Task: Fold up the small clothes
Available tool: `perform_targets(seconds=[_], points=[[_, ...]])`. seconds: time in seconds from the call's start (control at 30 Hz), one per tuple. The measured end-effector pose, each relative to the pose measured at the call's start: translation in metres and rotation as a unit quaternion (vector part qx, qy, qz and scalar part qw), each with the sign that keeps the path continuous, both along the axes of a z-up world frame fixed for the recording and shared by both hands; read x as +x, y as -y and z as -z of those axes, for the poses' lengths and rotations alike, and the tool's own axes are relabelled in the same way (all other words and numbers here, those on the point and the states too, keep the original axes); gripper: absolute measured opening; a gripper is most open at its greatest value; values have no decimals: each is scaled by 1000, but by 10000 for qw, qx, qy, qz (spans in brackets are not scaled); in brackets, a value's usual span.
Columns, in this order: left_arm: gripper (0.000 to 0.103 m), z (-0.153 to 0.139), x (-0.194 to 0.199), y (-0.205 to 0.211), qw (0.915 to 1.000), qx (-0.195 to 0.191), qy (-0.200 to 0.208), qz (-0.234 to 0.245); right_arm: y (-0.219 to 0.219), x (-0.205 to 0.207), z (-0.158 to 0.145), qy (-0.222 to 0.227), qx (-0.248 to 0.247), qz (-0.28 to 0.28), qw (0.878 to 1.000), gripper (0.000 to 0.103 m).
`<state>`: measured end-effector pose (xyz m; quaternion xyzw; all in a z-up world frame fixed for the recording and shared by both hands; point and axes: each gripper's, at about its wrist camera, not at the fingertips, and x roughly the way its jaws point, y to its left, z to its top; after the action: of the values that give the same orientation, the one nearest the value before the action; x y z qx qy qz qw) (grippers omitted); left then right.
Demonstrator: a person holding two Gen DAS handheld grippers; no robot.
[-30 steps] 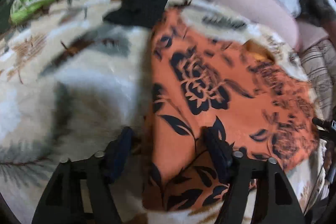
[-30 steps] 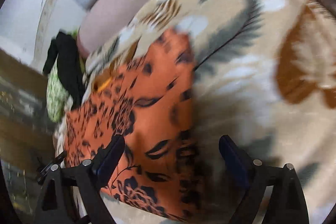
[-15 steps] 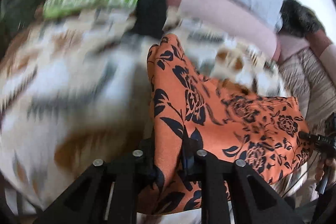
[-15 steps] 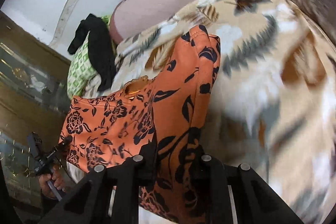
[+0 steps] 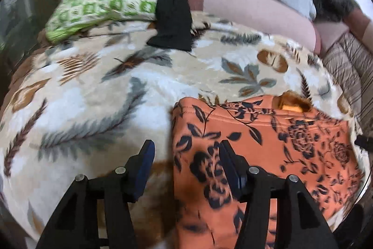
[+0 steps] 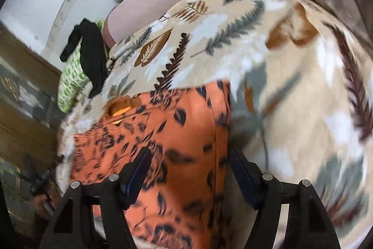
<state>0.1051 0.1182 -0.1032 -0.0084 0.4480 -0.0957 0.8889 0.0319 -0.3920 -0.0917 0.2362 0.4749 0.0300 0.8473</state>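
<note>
Both claws have let go of the orange floral garment (image 5: 268, 146), now folded shorter on the leaf-print blanket (image 5: 93, 90). Left claw (image 5: 185, 165) and right claw (image 6: 188, 169) stand spread wide, straddling its side edges.

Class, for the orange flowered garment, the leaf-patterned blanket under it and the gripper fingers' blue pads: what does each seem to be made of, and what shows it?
Orange garment: probably thin woven or knit cloth, matte; a stitched hem shows.
Blanket: likely plush fleece; its surface looks fuzzy.
Blue pads: perhaps rubber or foam, matte, on black, probably plastic, fingers.
</note>
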Motion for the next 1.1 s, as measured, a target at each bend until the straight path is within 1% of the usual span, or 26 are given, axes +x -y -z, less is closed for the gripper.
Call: perform_targets(seconds=[0.03,0.13,0.17,0.2,0.23,0.27,0.3,0.33,0.37,0.4,0.43,0.47,0.53,0.57,0.63,0.77,0.83,0.87,0.9,0.93,0.97,1.0,1.03,1.1], points=[[58,3,9,0,10000,5,-50,42,3,4,4,-3,-58,-40,10000,73],[58,7,22,5,9999,99,33,86,0,19,11,-16,-213,-35,9998,72],[58,12,27,6,9999,134,0,95,0,21,11,3,-225,-38,9997,72],[55,17,33,7,9998,152,-85,115,1,23,13,-7,-222,-21,9998,72],[48,23,39,11,9997,138,-141,121,4,21,15,-14,-214,6,9998,72],[29,28,44,12,9995,148,-247,113,4,21,17,-30,-212,25,9998,72],[22,32,48,15,9992,206,-314,103,7,21,20,-61,-210,41,9998,72],[18,34,49,16,9993,239,-290,88,8,22,22,-80,-214,53,9997,72],[10,33,49,16,9994,260,-230,91,8,24,24,-102,-255,65,9996,71],[8,32,47,17,9994,266,-203,98,8,27,24,-99,-323,48,9994,69],[8,30,46,18,9995,268,-152,105,6,30,23,-81,-387,24,9992,56],[7,27,45,18,9996,257,-63,122,3,35,22,-95,-522,-53,9986,35],[7,21,42,18,9995,239,76,170,-5,41,19,-162,-753,-218,9968,28],[7,19,43,18,9996,224,96,163,-9,45,19,-216,-861,-338,9955,18],[6,13,43,16,9996,164,159,142,-15,48,12,-200,-1195,-400,9918,9],[6,2,43,14,9991,124,404,90,-15,45,-15,116,-1400,-246,9898,7],[8,13,54,12,9995,116,268,-67,-11,50,-16,144,-1505,-129,9884,7],[13,23,61,11,9994,205,172,-217,-5,57,-6,129,-1415,-38,9898,9],[22,36,69,11,9988,350,-17,-352,-1,64,8,-11,-1285,-71,9917,9],[26,43,73,9,9979,410,-200,-459,5,70,22,-276,-1208,-27,9923,12],[27,41,72,5,9978,311,-182,-557,10,73,30,-463,-1150,95,9922,13],[27,32,65,2,9978,192,-15,-628,15,67,29,-335,-941,304,9945,14],[28,24,58,0,9979,126,153,-620,17,59,20,-171,-958,492,9940,16],[29,5,40,-2,9972,262,447,-536,13,46,3,21,-1127,576,9920,17]])
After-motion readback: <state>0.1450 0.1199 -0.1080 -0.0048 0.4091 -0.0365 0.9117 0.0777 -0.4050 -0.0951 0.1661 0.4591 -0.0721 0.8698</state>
